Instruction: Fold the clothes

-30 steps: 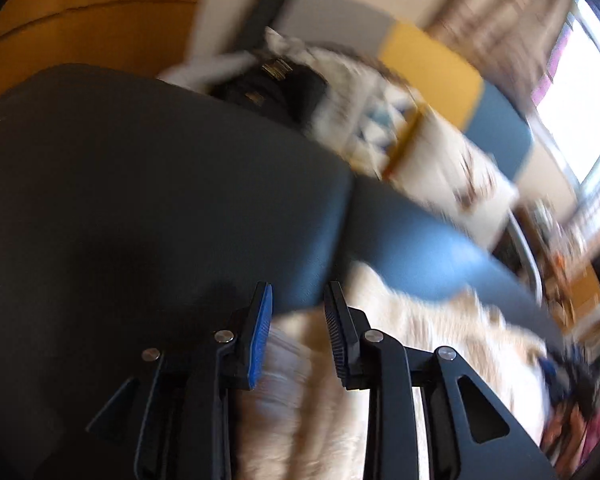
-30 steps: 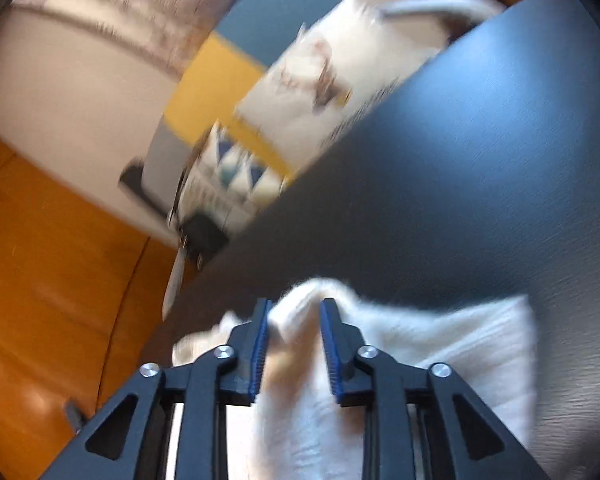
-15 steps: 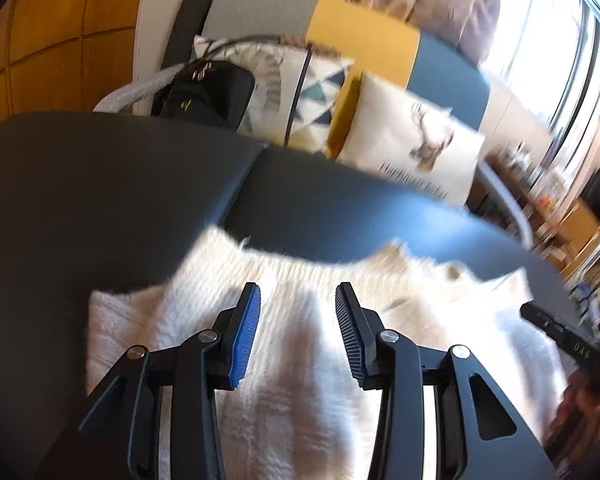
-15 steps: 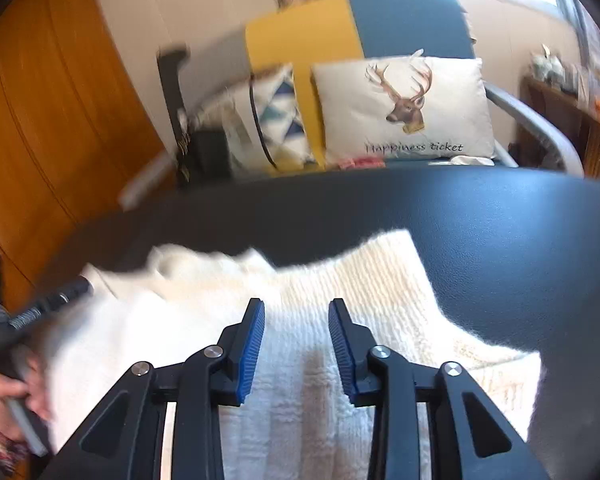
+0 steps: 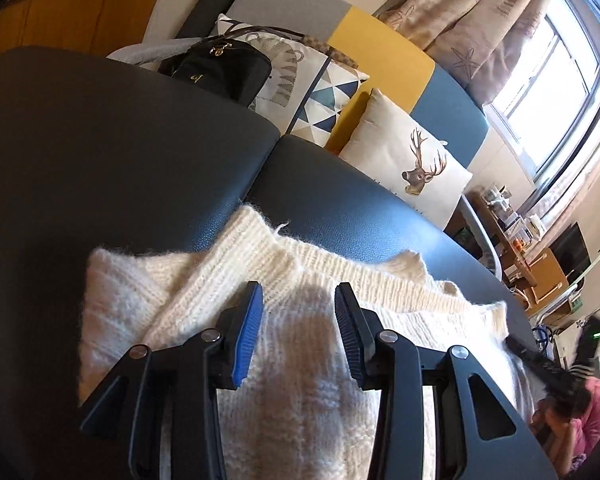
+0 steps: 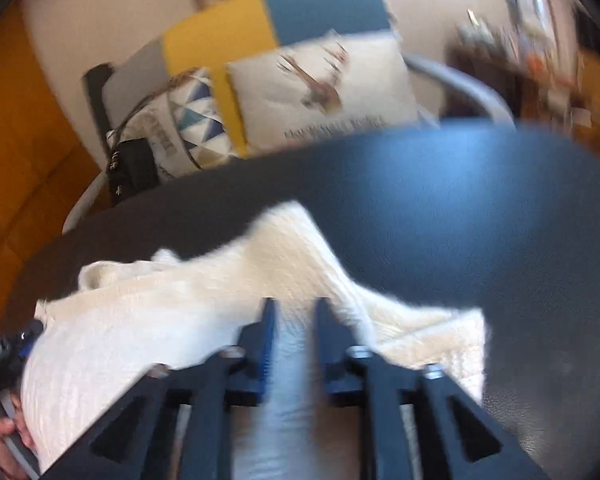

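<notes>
The left gripper [image 5: 296, 308] hangs just above the cream knitted sweater [image 5: 300, 380], its jaws having just been opening, now moderately apart with knit below the gap but no pad pressing it. The right gripper [image 6: 294, 316] has narrower jaws; a strip of knit [image 6: 292, 360] lies between its blurred pads, and whether they pinch it I cannot tell. The sweater lies in rumpled layers on a dark leather-like surface [image 5: 120, 152], a seam [image 5: 260, 176] running away behind it. Beyond the sweater stands a grey, yellow and blue sofa [image 5: 380, 48] with a deer cushion [image 5: 412, 160], a triangle-patterned cushion [image 5: 320, 92] and a black bag [image 5: 220, 68]. Only the left view shows the curtains [image 5: 480, 12], the window [image 5: 560, 92], the seam and a person in pink [image 5: 580, 412] right of the sweater; only the right view shows a hand [image 6: 4, 440] at the sweater's left edge
</notes>
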The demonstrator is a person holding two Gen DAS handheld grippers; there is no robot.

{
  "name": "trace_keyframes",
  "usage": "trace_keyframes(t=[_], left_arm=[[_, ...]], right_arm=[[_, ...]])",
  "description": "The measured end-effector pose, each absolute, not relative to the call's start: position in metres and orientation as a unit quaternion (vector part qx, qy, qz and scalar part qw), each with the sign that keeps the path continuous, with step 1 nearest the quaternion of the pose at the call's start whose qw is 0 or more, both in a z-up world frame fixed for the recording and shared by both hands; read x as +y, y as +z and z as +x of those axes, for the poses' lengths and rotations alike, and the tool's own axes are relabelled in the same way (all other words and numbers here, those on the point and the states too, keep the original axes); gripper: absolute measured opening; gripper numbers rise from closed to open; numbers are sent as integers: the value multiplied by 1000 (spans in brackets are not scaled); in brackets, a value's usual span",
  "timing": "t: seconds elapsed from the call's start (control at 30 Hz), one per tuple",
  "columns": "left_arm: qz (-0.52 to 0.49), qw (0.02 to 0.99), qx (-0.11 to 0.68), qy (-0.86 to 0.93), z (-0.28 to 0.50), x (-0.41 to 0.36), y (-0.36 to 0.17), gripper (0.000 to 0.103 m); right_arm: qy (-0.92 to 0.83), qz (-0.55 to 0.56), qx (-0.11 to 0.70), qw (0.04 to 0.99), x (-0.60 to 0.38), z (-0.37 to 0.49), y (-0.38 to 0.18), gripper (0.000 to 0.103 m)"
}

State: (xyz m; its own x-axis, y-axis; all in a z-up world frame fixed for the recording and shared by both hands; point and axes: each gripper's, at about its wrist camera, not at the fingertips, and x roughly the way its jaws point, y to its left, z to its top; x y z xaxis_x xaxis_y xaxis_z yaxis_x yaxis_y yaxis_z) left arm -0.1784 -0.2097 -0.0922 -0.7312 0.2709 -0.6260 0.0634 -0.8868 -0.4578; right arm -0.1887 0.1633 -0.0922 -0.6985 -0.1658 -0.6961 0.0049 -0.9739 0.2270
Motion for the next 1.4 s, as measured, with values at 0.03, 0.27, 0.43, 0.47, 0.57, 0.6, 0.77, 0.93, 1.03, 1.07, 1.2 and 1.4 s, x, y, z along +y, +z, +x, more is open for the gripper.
trace_keyframes(t=[0.03,0.27,0.43,0.47,0.57,0.6,0.77,0.93,1.03,1.07,1.2,1.4], left_arm=[[-361,59,-231,901,-180,-210,-92,41],[-319,47,-302,897,-163,-236,-85,42],[-277,-30,-319,906,-146,-256,-70,47],[-267,-46,-326,906,-142,-258,-69,55],[-270,-59,-338,900,-138,-261,-76,58],[-272,-56,-338,899,-138,-260,-77,58],[-263,-50,-330,905,-133,-255,-72,58],[-253,-44,-349,901,-133,-259,-60,58],[-247,-43,-352,902,-134,-258,-53,58],[-247,-41,-351,902,-135,-257,-51,58],[-249,-35,-333,909,-136,-254,-49,58],[-262,-50,-336,903,-131,-259,-68,59]], right_arm=[[-920,373,-87,80,144,-186,-88,29],[-878,422,60,218,19,-205,-95,28],[-829,497,22,254,-3,-226,-116,28],[-827,505,27,247,-7,-225,-120,28],[-832,503,43,230,-14,-220,-129,28],[-838,496,44,225,-15,-217,-130,20],[-852,475,29,217,-8,-209,-128,4],[-885,420,6,199,-4,-204,-103,2],[-899,399,10,180,-6,-209,-98,0],[-896,407,7,179,-6,-212,-102,0],[-866,447,-52,217,-1,-212,-119,4],[-843,487,11,228,-40,-186,-129,39]])
